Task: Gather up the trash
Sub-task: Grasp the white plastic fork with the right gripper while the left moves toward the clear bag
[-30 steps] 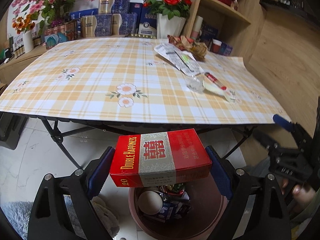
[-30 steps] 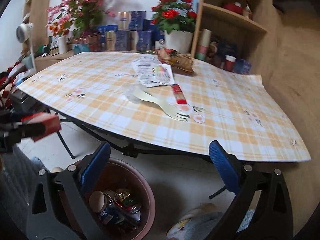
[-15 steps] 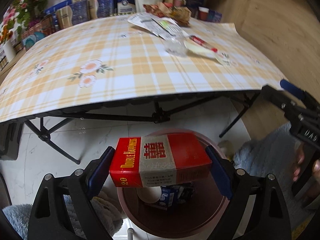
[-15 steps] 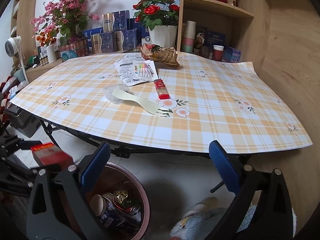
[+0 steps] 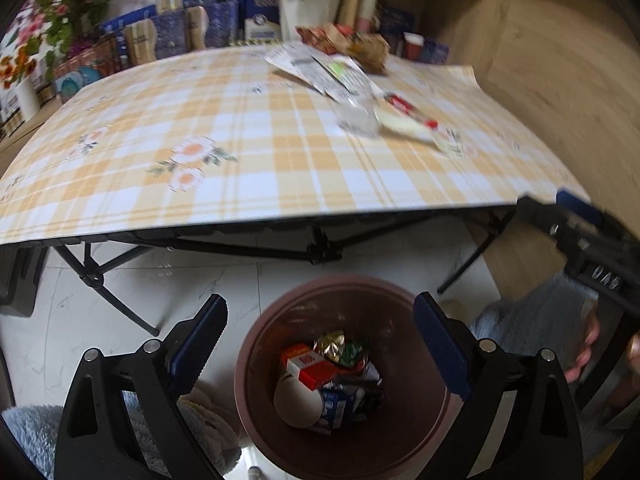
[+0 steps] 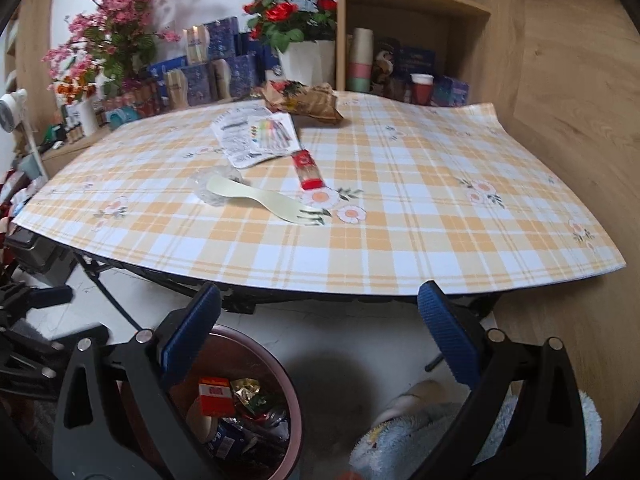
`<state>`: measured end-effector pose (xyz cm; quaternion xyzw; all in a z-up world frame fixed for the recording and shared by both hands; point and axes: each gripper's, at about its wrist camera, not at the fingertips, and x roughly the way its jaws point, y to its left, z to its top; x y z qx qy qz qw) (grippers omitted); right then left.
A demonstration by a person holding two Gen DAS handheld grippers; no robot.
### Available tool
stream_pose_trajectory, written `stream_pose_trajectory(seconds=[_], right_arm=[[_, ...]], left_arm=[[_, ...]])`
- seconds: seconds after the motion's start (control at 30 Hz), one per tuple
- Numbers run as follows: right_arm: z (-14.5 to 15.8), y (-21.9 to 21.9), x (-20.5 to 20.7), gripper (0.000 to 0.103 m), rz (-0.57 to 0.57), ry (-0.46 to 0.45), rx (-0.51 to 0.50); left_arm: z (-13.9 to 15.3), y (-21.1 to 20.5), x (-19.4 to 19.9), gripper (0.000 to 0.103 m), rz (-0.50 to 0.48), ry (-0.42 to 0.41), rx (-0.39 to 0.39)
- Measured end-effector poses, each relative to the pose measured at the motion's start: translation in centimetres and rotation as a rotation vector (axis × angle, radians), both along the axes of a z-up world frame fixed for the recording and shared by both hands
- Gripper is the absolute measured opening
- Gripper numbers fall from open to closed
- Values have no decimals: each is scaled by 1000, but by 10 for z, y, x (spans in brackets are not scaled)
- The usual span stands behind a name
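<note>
1. Left wrist view: a folding table under a yellow-and-white plaid cloth with daisy prints fills the upper half, on black crossed legs over pale tiled floor. Behind it stand blue boxes, a white pot of red roses and a wooden shelf unit. On the cloth lie a printed leaflet, a crumpled brown wrapper, a clear plastic scrap and a pale spork, all blurred.
2. The left gripper hangs directly above the brown bin, its blue pads spread wide with nothing between them. The red cigarette box lies inside the bin on top of a paper cup, foil and a blue carton. The right gripper reaches in from the right edge.
3. Right wrist view: the same table with the spork, a red packet and the leaflet; pink blossoms stand at the back left. The right gripper is spread wide and empty, and the bin sits below its left finger with the red box visible inside.
4. Half a second ago the left gripper clamped the red box above the bin; now the box has dropped in and the jaws are apart. The right gripper was wide then too.
</note>
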<state>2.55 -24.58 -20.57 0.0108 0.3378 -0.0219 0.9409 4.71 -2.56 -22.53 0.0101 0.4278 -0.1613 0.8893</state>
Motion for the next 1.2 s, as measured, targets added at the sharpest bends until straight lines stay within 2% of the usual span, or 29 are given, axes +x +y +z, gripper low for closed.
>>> stream_pose_trajectory(seconds=[0.2, 0.33, 0.47, 0.57, 0.67, 0.77, 0.87, 1.0, 1.07, 1.2], right_arm=[[0, 5, 2, 97, 31, 5, -17], [5, 1, 4, 97, 73, -9, 26], [7, 1, 13, 97, 108, 24, -17], [7, 2, 21, 97, 118, 48, -80], [6, 1, 33, 97, 190, 93, -65], [9, 3, 41, 97, 196, 77, -131], [11, 5, 54, 95, 229, 77, -147], [12, 12, 77, 75, 305, 87, -161], [11, 17, 88, 72, 338, 92, -172], [2, 31, 112, 58, 422, 132, -198]], left_arm=[[11, 13, 0, 92, 61, -41, -50], [15, 17, -1, 92, 76, -61, -68], [20, 20, -1, 92, 87, -86, -88], [25, 20, -4, 92, 85, -133, -102], [30, 20, -5, 92, 92, -182, -103], [38, 17, -6, 92, 92, -269, -86], [41, 15, -5, 93, 92, -309, -70], [42, 18, 3, 93, 106, -302, -92], [40, 20, 9, 93, 118, -292, -103], [38, 22, 20, 93, 136, -268, -129]])
